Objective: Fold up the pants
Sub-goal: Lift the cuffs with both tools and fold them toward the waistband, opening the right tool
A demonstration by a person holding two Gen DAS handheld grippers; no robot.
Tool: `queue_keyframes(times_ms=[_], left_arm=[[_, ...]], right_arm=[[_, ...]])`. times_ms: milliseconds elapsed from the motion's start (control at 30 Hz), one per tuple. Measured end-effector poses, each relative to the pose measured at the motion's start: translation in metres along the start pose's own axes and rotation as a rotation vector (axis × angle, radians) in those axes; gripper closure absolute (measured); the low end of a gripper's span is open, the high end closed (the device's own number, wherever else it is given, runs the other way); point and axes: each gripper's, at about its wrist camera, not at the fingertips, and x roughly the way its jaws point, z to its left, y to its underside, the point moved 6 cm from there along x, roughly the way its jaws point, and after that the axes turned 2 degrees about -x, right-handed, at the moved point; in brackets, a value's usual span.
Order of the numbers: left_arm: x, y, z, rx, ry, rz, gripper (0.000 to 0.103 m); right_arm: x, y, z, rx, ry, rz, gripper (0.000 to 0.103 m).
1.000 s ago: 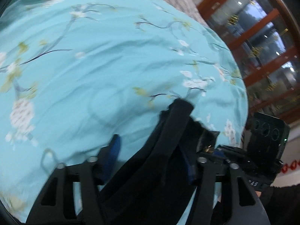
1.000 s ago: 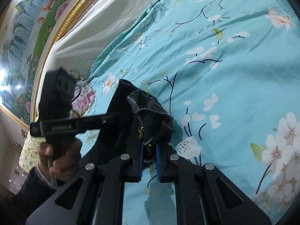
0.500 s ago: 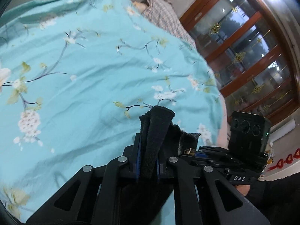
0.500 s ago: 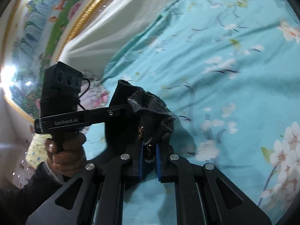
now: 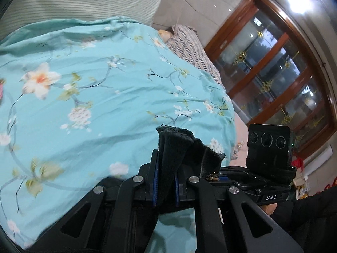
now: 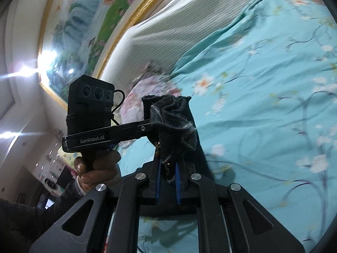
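The black pants (image 5: 171, 147) are bunched at the waistband and held up above the bed. My left gripper (image 5: 166, 179) is shut on a thick fold of the pants. My right gripper (image 6: 168, 172) is shut on the other bunched edge of the pants (image 6: 172, 122), where a small brass zipper shows. The rest of the pants hangs below both grippers, mostly hidden. In the right wrist view the left gripper's body (image 6: 94, 130) sits close on the left, held by a hand. In the left wrist view the right gripper's body (image 5: 267, 160) is close on the right.
A turquoise floral bedspread (image 5: 94, 97) covers the bed below. A striped white headboard cushion (image 6: 179, 27) and a floral pillow (image 6: 143, 92) lie at the bed's head. A plaid cloth (image 5: 187, 44) lies at the far edge. A wooden glass cabinet (image 5: 280, 73) stands on the right.
My left gripper closed on the pants fold. Both grippers lifted and tilted up with the pants, so more of the headboard, wall painting and cabinet shows.
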Motion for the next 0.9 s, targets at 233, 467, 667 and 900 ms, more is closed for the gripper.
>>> queue_keyframes(times_ms=[233,467,667,900], left_arm=[[-0.028,0.037,0.03,-0.081,-0.035,-0.044,0.093],[-0.038,0.079,0.071,-0.177,-0.072,-0.049,0.093],[-0.039,0.107,0.096,-0.251,-0.097,-0.051,0.093],[-0.042,0.126,0.111,-0.3,-0.107,-0.063,0.092]], right_arm=[[0.038,0.023,0.021,-0.022,-0.045,0.085,0.091],[0.072,0.052,0.025,-0.02,-0.049,0.157,0.091],[0.103,0.075,0.022,-0.028,-0.031,0.237,0.09],[0.118,0.089,0.023,-0.057,-0.002,0.285,0.088]])
